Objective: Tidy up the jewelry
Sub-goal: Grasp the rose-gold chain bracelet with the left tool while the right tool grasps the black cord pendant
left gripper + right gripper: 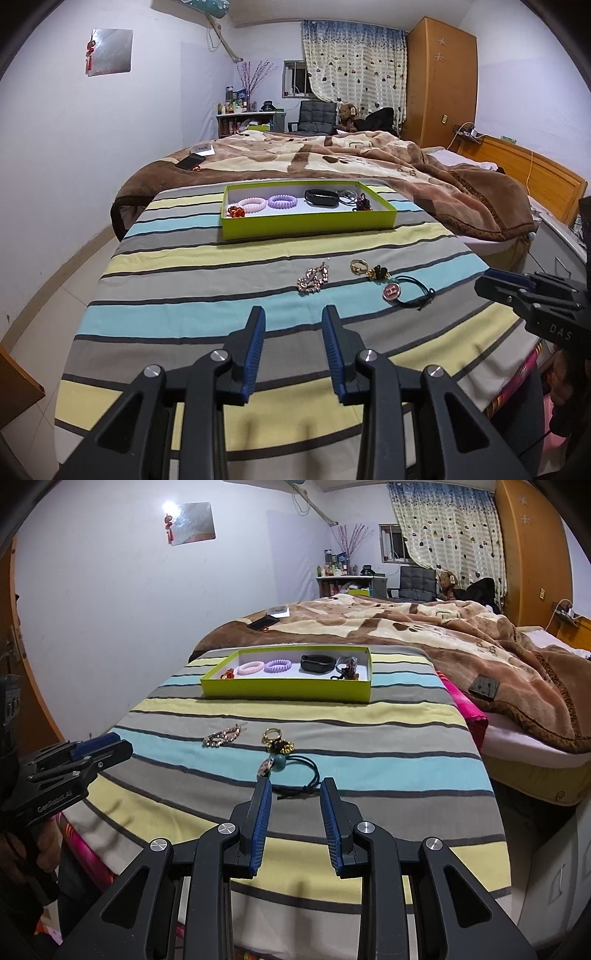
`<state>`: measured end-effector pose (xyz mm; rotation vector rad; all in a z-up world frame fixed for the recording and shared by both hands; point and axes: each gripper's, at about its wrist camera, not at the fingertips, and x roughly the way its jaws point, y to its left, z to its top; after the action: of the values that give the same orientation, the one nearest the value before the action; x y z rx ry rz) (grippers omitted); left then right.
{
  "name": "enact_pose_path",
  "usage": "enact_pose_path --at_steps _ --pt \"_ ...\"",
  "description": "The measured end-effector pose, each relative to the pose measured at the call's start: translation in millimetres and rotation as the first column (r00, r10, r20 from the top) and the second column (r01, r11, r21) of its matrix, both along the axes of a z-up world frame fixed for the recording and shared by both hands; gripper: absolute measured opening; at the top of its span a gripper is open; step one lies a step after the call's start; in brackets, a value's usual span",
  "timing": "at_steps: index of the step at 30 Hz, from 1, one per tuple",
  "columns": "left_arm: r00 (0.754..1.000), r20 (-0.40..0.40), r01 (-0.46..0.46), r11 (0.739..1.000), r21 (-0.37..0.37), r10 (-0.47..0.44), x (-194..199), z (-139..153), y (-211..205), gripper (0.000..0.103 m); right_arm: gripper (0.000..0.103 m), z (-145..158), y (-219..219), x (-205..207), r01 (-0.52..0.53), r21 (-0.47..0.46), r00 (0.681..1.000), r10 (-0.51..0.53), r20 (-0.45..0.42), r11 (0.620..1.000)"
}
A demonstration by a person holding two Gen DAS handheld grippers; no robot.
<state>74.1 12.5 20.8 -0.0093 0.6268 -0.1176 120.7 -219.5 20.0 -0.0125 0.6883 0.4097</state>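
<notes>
A lime-green box (310,223) (284,692) on the striped cloth holds a pink coil band (252,204), a purple coil band (282,201), a black bracelet (321,196) and other small pieces. On the cloth in front lie a beaded pink piece (313,280) (223,736), a gold ring (359,265) (272,734), a gold-black clip (378,274) and a black hair tie with a round charm (404,292) (295,771). My left gripper (293,314) is open and empty, just short of the beaded piece. My right gripper (295,786) is open over the hair tie's near end.
The striped cloth (184,295) covers a raised surface against a bed with a brown blanket (369,155). A phone (190,161) lies on the blanket. A wardrobe (439,81) and a cluttered desk (247,118) stand at the back. The floor drops off at the left.
</notes>
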Motion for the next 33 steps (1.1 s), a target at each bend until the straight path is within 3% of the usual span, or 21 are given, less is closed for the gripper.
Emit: enact_pose_path --at_steps 11,22,33 --pt "1.000 -0.004 0.024 1.000 0.005 -0.024 10 -4 -5 0.033 0.028 -9 1 8 0.004 -0.001 1.000 -0.004 -0.022 1.000" --pt "0.996 -0.034 0.082 0.996 0.038 -0.081 50 -9 -20 0.033 0.028 -25 9 40 0.022 -0.008 0.995 -0.023 -0.095 1.000" --pt "0.983 -0.158 0.101 0.993 0.056 -0.091 100 -31 -30 0.033 0.028 -44 22 63 0.037 -0.070 0.984 -0.048 -0.169 0.997"
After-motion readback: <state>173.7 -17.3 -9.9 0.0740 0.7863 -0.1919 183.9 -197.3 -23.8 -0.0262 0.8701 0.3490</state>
